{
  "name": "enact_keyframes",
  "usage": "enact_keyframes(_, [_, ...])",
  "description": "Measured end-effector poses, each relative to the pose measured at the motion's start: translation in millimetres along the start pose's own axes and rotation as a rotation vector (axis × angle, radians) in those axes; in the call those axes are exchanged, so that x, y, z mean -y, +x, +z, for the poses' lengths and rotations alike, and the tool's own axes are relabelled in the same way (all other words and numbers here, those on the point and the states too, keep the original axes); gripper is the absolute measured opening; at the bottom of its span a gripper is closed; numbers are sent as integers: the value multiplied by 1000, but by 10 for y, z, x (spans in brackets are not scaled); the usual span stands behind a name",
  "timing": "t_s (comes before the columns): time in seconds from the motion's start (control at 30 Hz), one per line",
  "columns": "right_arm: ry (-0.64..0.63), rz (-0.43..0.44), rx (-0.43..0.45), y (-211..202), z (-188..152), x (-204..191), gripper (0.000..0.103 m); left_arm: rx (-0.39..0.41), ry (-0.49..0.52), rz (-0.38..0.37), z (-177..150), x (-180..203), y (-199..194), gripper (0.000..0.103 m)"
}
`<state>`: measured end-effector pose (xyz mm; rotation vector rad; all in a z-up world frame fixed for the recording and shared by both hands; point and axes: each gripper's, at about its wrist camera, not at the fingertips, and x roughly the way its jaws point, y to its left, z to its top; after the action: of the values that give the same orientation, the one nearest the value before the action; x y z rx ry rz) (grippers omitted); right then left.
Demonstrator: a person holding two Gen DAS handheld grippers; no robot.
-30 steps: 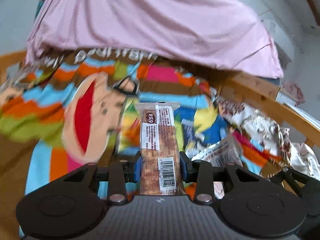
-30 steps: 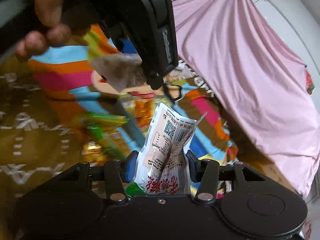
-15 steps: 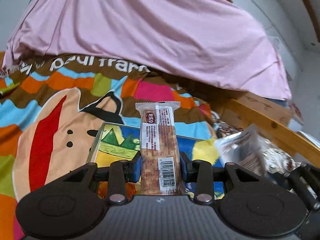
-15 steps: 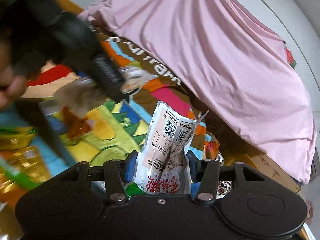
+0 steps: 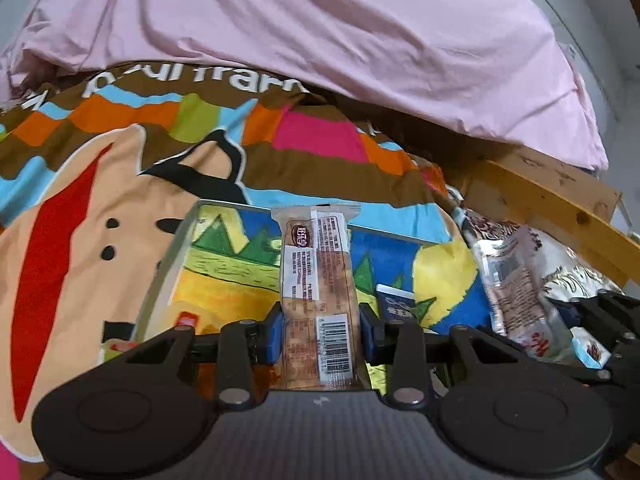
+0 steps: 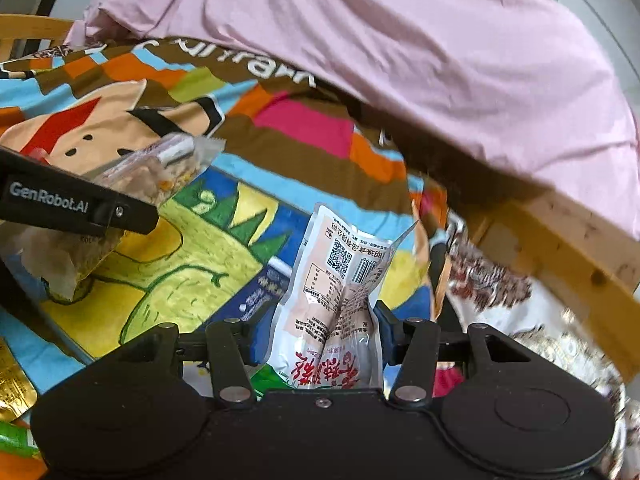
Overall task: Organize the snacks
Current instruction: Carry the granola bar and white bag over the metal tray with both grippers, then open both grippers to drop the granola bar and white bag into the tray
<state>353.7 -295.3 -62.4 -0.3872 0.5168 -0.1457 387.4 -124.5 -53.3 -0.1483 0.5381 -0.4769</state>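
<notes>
Both grippers now over the colourful picture-printed metal tin point(image 5: 224, 264): left gripper point(image 5: 319, 334) fingers clamp a long tan biscuit bar point(image 5: 318, 280), right gripper point(image 6: 316, 336) fingers clamp a white crinkled snack pouch point(image 6: 340, 276). Drop-off looks next.

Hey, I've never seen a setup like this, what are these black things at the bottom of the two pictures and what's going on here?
No robot here: a person carries a hand-held gripper in each hand, and each has a camera looking forward along its two fingers. One picture is from the left gripper, shut on a long snack bar in a clear wrapper. The other is from the right gripper, shut on a white snack pouch with red lettering. Both hang over a metal tray with a cartoon landscape, lying on a colourful striped blanket. A small dark blue packet already lies in the tray, and a pink sheet is heaped behind.
</notes>
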Motion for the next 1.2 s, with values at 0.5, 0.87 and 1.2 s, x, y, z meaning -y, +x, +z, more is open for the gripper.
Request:
enact_keyframes(0.5, [71,35,-81,251,-106,-16,53,-131,34,-25,-48,26,249,41])
enact_keyframes(0.87, [84,46,-119,368,-130,-15,60,-189,5,-28,-66,-44,340,41])
enact_keyframes(1.2, [154,50,-103,107,-86,144,87,-154,-4,-30,2,-3,195,68])
